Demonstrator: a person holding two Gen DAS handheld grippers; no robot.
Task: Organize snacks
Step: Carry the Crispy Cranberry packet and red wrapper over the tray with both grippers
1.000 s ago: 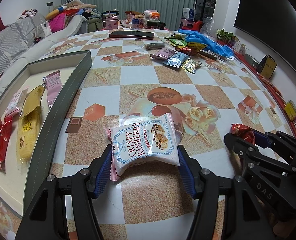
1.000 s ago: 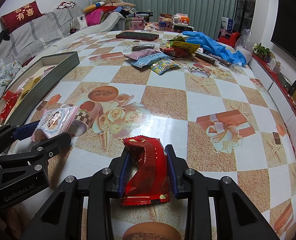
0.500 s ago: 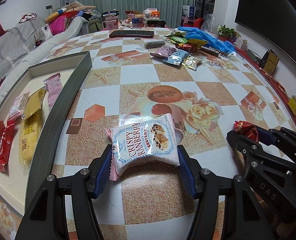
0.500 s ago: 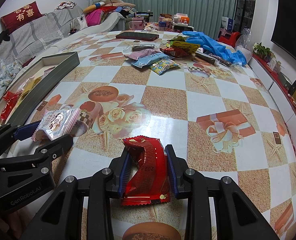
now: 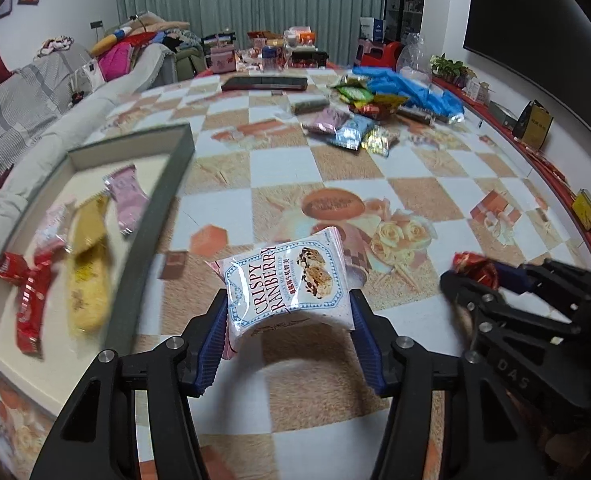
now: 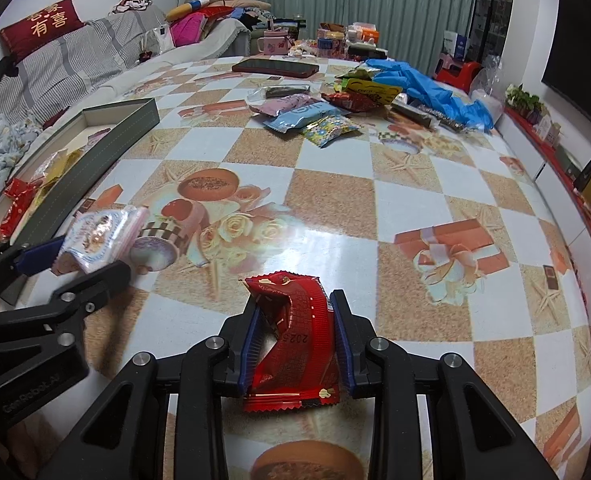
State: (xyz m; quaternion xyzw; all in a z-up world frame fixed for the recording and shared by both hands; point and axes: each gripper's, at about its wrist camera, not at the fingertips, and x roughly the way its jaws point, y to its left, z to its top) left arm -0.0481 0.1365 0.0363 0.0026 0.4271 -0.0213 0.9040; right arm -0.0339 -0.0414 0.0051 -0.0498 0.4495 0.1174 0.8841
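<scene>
- The left gripper has the white Crispy Cranberry packet between its blue pads, bowed and lifted clear of the tablecloth; its jaws are closing a little further on the packet at this moment.
- The right gripper is clamped on a crumpled red snack wrapper, pinched on both sides and standing up between the pads.
- Off to the left of the left gripper lies the grey-walled box lid serving as the tray. Inside it sit a pink packet, a long yellow packet, a red packet and a pale pink one that is too blurred to read.
- Far ahead of both grippers, near the back of the table, the loose pile of snacks is untouched: a mauve packet, a light blue one, a flowery yellow one, green and red bags, partly beside blue plastic sheeting.
- Judged from this, the job is partly done (roughly four packets stowed, two in hand, rather more waiting in the pile).
- The step in hand looks like carrying both held packets to the tray at the left; neither is over it yet.
</scene>
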